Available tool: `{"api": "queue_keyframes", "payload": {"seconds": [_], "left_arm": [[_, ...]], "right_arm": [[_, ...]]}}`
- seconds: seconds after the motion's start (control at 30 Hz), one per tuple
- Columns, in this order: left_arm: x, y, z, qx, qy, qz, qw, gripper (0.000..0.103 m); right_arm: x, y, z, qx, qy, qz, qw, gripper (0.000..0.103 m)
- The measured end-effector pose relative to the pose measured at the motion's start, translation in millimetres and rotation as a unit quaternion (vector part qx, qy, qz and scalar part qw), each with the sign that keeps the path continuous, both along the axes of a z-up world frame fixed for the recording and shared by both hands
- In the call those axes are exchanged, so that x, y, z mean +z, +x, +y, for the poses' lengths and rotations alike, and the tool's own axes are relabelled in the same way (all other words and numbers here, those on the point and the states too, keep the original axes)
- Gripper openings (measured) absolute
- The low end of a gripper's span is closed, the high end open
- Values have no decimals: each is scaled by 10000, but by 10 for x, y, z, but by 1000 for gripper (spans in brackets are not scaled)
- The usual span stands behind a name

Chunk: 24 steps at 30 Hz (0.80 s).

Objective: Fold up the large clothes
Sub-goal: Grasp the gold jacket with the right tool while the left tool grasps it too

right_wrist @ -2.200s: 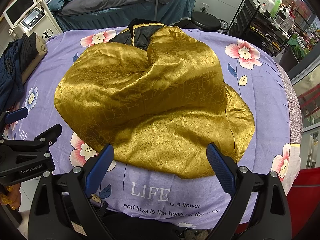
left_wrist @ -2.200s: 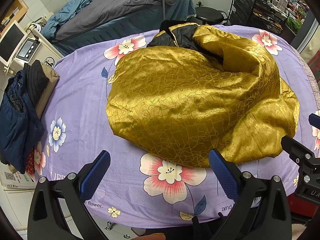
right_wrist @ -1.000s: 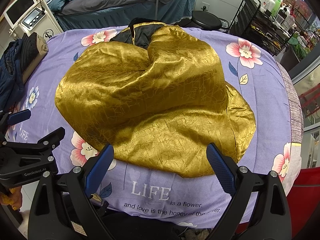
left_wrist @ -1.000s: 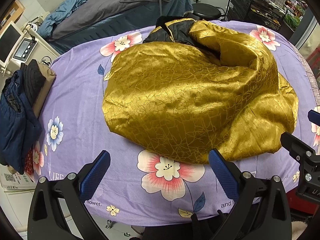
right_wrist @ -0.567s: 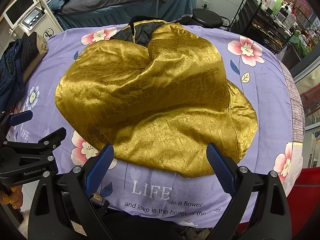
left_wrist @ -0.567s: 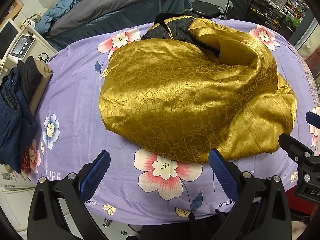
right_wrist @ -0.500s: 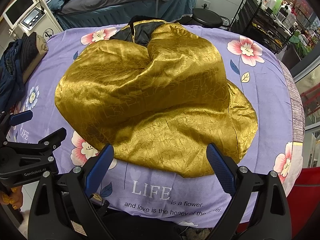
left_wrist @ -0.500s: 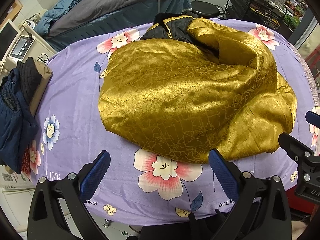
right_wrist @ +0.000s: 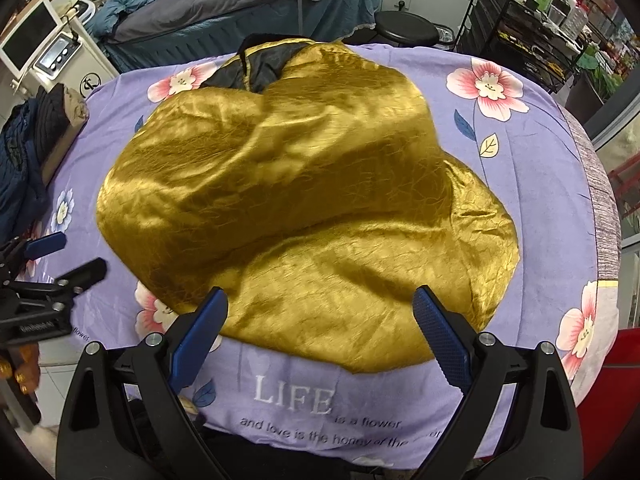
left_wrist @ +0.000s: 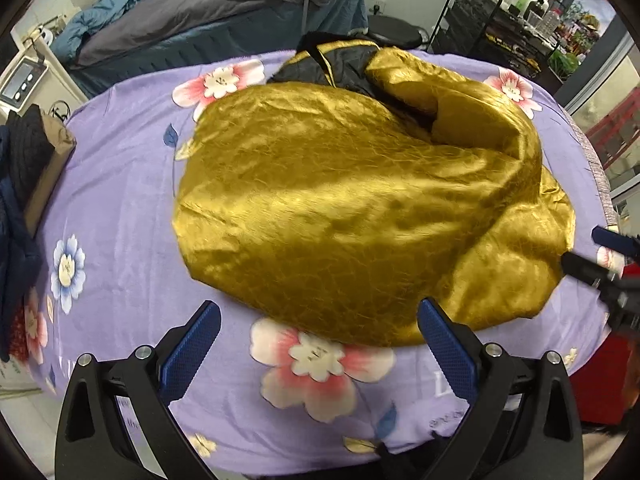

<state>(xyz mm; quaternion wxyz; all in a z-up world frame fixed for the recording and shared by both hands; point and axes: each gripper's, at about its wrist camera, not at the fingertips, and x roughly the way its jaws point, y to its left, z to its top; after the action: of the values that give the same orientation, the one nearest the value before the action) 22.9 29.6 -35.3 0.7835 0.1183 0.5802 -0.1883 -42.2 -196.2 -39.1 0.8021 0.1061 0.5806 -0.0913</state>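
At the bottom of each view, the left gripper (left_wrist: 316, 336) and right gripper (right_wrist: 320, 320) spread wide, ribbed blue pads (left_wrist: 190, 348) holding nothing. Just beyond, mid-frame, the robe (left_wrist: 360, 208) lies heaped on the sheet (left_wrist: 120, 184): glossy, crackle-patterned gold satin, its black lining (right_wrist: 260, 66) showing at the far end. Folded dark clothes (right_wrist: 24, 160) sit left.

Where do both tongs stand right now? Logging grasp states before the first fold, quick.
Left tongs: open, holding nothing, short of the gold satin garment.
Right tongs: open, holding nothing, over the garment's near hem.
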Motion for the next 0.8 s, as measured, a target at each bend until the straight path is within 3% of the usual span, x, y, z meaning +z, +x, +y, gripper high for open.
{"api": "queue_keyframes", "payload": {"seconds": [0.13, 0.2, 0.33, 0.47, 0.6, 0.63, 0.7, 0.73, 0.8], "left_arm": [[-287, -15, 329, -398, 109, -116, 9991, 97], [-465, -45, 455, -475, 199, 35, 9987, 97], [-858, -101, 625, -482, -119, 467, 9977, 97], [-1102, -118, 388, -761, -287, 476, 9955, 97], [-1301, -35, -79, -1122, -77, 338, 9931, 96], [-1318, -1, -255, -1249, 37, 260, 9918, 95], [-1300, 92, -495, -1304, 269, 60, 9911, 90], [-1280, 140, -561, -1294, 312, 31, 9911, 84], [-1212, 249, -645, -1227, 309, 0, 9920, 75]], "right_arm": [[-233, -104, -616, -521, 157, -37, 9985, 92], [-393, -204, -968, -827, 96, -35, 9965, 92], [-741, -385, -1427, -1096, 455, 109, 9929, 92], [-1057, -538, -1658, -1343, 1478, 94, 9798, 92], [-1309, -495, -1595, -1192, 1588, 195, 9799, 91], [-1342, -479, -1567, -1167, 1643, 226, 9792, 87], [-1355, -415, -1458, -1070, 1737, 192, 9788, 63], [-1338, -387, -1415, -988, 1702, 158, 9803, 56], [-1262, -298, -1253, -682, 1735, 147, 9824, 27]]}}
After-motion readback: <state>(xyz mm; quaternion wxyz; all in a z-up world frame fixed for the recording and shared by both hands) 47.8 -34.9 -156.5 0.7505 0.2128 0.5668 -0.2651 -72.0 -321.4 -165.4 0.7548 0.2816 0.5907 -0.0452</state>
